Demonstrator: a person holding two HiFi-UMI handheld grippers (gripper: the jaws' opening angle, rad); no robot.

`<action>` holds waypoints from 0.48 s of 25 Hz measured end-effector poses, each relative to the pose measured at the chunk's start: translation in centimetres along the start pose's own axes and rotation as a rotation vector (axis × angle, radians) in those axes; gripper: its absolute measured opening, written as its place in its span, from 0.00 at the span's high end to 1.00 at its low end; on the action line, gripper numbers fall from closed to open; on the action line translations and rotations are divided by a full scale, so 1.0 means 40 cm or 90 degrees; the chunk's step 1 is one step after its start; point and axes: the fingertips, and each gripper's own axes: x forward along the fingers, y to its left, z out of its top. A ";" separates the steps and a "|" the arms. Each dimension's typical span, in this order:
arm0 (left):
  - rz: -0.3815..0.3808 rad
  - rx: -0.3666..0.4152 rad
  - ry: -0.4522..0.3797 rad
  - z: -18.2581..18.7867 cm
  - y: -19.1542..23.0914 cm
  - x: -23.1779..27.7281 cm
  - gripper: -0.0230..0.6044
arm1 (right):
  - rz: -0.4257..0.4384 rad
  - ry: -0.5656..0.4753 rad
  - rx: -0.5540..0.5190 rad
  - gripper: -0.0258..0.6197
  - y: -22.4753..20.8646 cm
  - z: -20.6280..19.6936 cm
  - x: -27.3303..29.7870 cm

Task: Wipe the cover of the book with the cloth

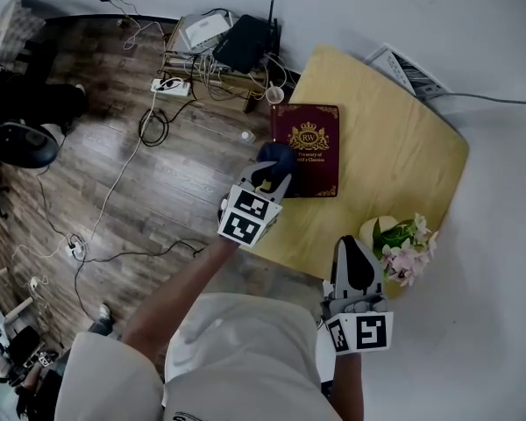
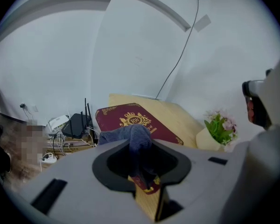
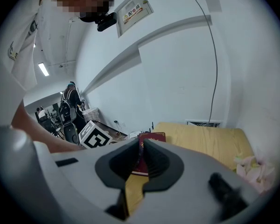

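Observation:
A maroon book (image 1: 309, 147) with a gold crest lies flat on the yellow wooden table (image 1: 394, 156), near its left edge. My left gripper (image 1: 276, 175) is shut on a dark blue cloth (image 1: 275, 158), which rests at the book's near left edge. In the left gripper view the cloth (image 2: 139, 141) hangs bunched between the jaws, with the book (image 2: 128, 119) just beyond it. My right gripper (image 1: 355, 251) hovers over the table's front edge, shut and holding nothing. In the right gripper view the book (image 3: 150, 138) shows past the narrow slit between the jaws.
A pot of pink flowers (image 1: 403, 239) stands at the table's front right, close to the right gripper. A paper cup (image 1: 274, 95), a black router (image 1: 245, 42), a power strip (image 1: 171, 86) and cables lie on the wooden floor left of the table.

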 end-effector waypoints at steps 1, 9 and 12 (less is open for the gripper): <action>0.005 -0.003 -0.005 0.012 0.013 0.006 0.80 | 0.000 0.001 0.001 0.90 -0.006 0.001 0.003; 0.032 -0.006 -0.024 0.100 0.086 0.065 0.80 | -0.008 0.013 0.009 0.90 -0.063 0.003 0.021; 0.040 -0.003 -0.031 0.133 0.107 0.089 0.80 | -0.011 0.015 0.010 0.90 -0.080 0.006 0.030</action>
